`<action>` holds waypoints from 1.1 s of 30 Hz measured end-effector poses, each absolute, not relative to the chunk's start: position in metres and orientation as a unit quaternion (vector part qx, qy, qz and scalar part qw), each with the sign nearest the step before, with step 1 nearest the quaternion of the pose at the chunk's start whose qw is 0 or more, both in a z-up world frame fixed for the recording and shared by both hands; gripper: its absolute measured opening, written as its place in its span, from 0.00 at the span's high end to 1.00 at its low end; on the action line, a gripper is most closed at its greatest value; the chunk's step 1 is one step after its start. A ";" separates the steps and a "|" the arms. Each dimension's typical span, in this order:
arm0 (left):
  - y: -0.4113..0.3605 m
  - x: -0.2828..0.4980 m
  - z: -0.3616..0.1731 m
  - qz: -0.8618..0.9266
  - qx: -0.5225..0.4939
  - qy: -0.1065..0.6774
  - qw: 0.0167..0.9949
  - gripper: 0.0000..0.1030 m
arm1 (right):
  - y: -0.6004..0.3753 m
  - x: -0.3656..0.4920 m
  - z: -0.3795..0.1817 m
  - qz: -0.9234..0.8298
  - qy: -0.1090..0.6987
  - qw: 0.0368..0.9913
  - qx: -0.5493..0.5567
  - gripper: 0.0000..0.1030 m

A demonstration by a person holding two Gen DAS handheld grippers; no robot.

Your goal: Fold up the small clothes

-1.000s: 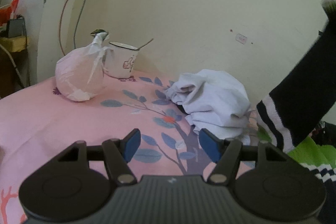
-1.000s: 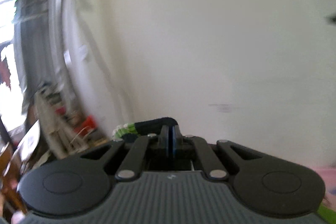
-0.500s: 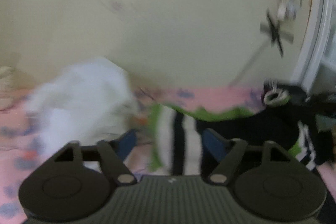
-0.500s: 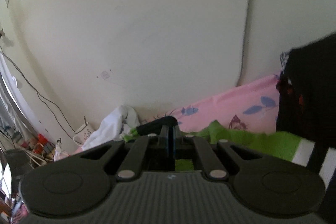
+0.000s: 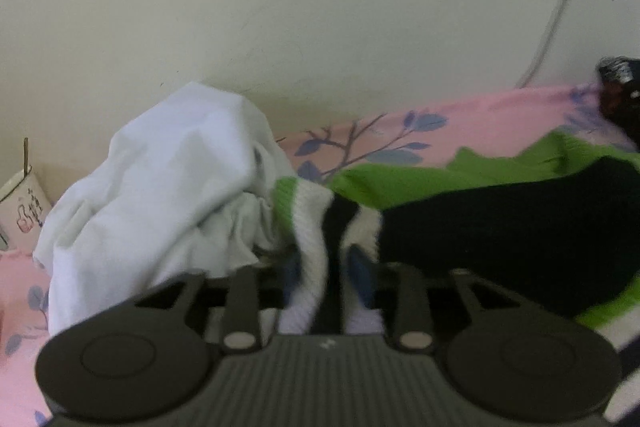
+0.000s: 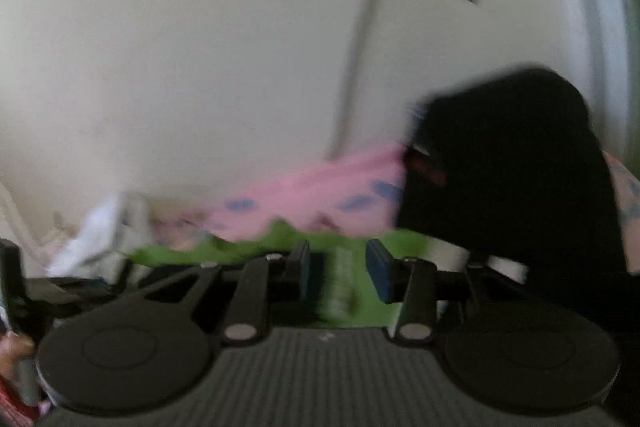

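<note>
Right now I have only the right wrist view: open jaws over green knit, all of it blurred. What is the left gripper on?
Observer: The left gripper has the striped cuff of the green-and-black sweater between its pads. Its jaws have just been closing, and the cuff looks pinched.
Operator: Is anything crowding that cuff?
Observer: Yes, the crumpled white garment lies against the cuff's left side.
Operator: Anything beyond that?
Observer: A white mug stands at the far left, past the white garment.
</note>
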State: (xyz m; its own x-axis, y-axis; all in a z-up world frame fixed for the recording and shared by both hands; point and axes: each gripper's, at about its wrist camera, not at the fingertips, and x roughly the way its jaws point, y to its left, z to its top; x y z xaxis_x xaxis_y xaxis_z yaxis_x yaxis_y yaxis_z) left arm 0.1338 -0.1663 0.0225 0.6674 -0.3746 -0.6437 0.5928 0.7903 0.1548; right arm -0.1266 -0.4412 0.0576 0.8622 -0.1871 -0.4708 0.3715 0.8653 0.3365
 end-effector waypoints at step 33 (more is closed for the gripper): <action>-0.137 0.097 0.014 -0.352 0.096 0.315 0.876 0.55 | -0.504 -0.337 0.004 -0.286 0.111 0.811 0.498 0.43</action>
State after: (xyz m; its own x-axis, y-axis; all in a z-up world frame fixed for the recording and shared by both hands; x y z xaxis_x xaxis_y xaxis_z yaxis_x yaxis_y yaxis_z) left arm 0.0972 -0.1369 0.0142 0.5525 -0.5570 -0.6201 0.6779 0.7331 -0.0545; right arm -0.3370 -0.5039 0.0042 0.8116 -0.3541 -0.4647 0.5744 0.3391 0.7450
